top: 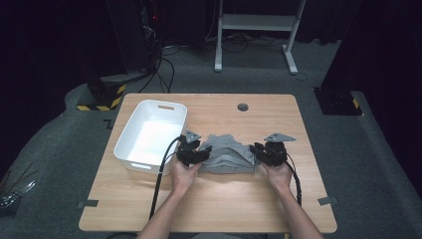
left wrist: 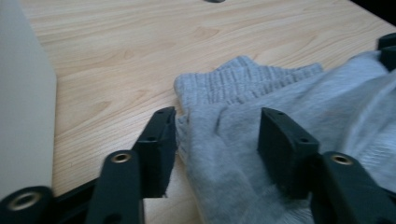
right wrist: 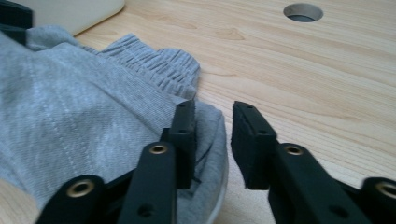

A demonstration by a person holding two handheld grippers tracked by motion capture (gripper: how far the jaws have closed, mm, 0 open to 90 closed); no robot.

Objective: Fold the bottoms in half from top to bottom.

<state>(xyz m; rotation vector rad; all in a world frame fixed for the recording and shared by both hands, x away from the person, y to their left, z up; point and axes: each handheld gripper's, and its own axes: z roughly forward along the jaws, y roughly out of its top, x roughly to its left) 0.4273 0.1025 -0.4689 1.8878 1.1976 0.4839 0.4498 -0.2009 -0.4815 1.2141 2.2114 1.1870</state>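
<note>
A folded grey knit garment (top: 228,155) lies on the wooden table (top: 239,199), a little in front of its middle. My left gripper (top: 197,154) is at the garment's left end. In the left gripper view its jaws (left wrist: 217,140) stand apart, with the grey cloth (left wrist: 243,88) loose between them and not pinched. My right gripper (top: 260,152) is at the garment's right end. In the right gripper view it (right wrist: 212,137) shows a narrow gap, with the garment's rounded edge (right wrist: 84,107) beside and under the left jaw, not clamped.
A white plastic bin (top: 130,133) stands close to the left of my left gripper; its wall (left wrist: 23,93) is right beside the left jaw. A round cable hole (top: 243,107) sits near the table's far edge. Bare wood lies in front of and to the right of the garment.
</note>
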